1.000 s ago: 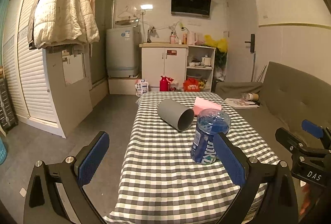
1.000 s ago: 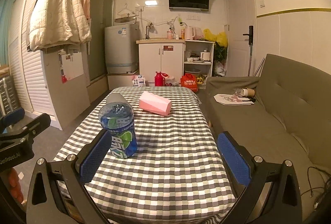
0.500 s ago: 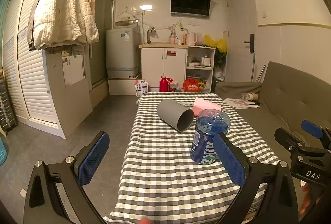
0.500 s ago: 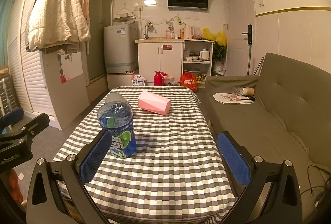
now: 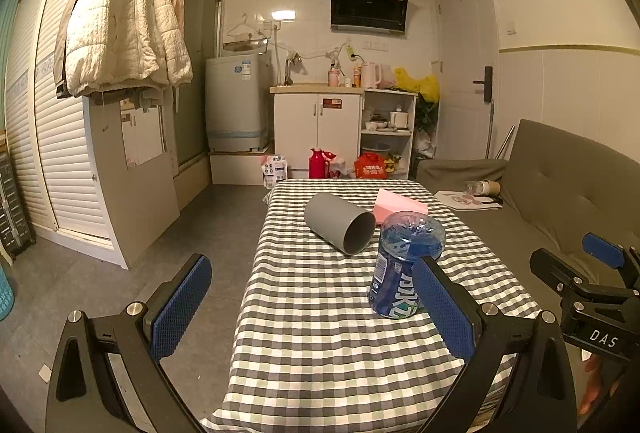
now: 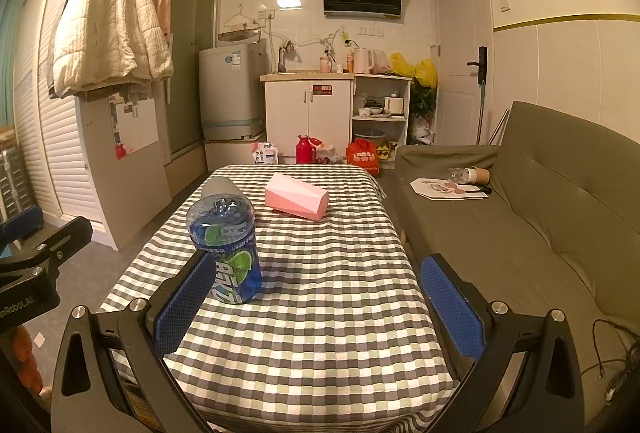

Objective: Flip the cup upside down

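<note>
A grey cup [image 5: 339, 227] lies on its side on the checked tablecloth [image 5: 320, 333], open mouth toward me; in the right wrist view only its end [image 6: 219, 186] shows behind the bottle. A pink faceted cup [image 6: 297, 196] also lies on its side farther back, partly hidden in the left wrist view [image 5: 396, 203]. A blue bottle [image 5: 402, 265] stands inverted near the front, also seen in the right wrist view [image 6: 226, 248]. My left gripper [image 5: 312, 305] is open and empty before the table's near edge. My right gripper [image 6: 320, 303] is open and empty, over the near end of the table.
A grey sofa [image 6: 540, 217] runs along the table's right side, with papers and a bottle on it. Bare floor [image 5: 192, 233] lies left of the table. Kitchen cabinets [image 5: 320, 131] and a washing machine [image 5: 236, 105] stand at the back wall.
Both grippers have barely shifted; the view sits slightly closer to the table. Nothing on the table has moved.
</note>
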Demonstrator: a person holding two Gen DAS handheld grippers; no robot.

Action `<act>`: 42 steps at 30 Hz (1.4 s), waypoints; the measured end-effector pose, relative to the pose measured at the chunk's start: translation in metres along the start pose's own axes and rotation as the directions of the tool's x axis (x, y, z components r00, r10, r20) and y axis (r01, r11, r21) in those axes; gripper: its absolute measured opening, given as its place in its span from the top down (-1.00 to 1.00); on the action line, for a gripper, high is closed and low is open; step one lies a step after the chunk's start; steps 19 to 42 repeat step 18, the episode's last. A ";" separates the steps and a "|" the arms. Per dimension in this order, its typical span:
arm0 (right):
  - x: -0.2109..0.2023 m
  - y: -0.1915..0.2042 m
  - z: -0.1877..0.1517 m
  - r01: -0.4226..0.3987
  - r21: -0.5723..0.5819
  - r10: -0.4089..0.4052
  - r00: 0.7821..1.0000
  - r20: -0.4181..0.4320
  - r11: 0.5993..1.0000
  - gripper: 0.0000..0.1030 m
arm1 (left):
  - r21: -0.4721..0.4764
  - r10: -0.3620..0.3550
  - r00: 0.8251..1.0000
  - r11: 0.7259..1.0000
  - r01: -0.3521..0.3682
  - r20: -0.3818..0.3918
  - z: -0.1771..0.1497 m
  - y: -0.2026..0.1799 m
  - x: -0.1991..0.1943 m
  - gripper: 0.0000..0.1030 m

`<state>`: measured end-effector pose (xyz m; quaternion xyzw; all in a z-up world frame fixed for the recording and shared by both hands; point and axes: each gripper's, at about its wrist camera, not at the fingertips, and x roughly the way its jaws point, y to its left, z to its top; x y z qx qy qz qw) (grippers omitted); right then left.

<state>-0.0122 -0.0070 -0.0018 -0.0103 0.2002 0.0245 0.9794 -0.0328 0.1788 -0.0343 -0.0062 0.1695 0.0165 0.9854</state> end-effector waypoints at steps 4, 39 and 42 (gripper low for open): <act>0.001 0.000 -0.001 0.002 -0.002 -0.002 1.000 -0.004 1.000 -0.99 | 0.002 0.000 1.000 1.000 0.000 0.000 0.000 0.000 0.000 -1.00; 0.002 0.000 -0.001 0.002 -0.001 -0.002 1.000 -0.004 1.000 -0.99 | 0.001 0.010 1.000 1.000 -0.010 -0.012 -0.001 0.001 0.001 -1.00; 0.002 0.000 -0.001 0.002 -0.001 -0.002 1.000 -0.004 1.000 -0.99 | 0.001 0.010 1.000 1.000 -0.010 -0.012 -0.001 0.001 0.001 -1.00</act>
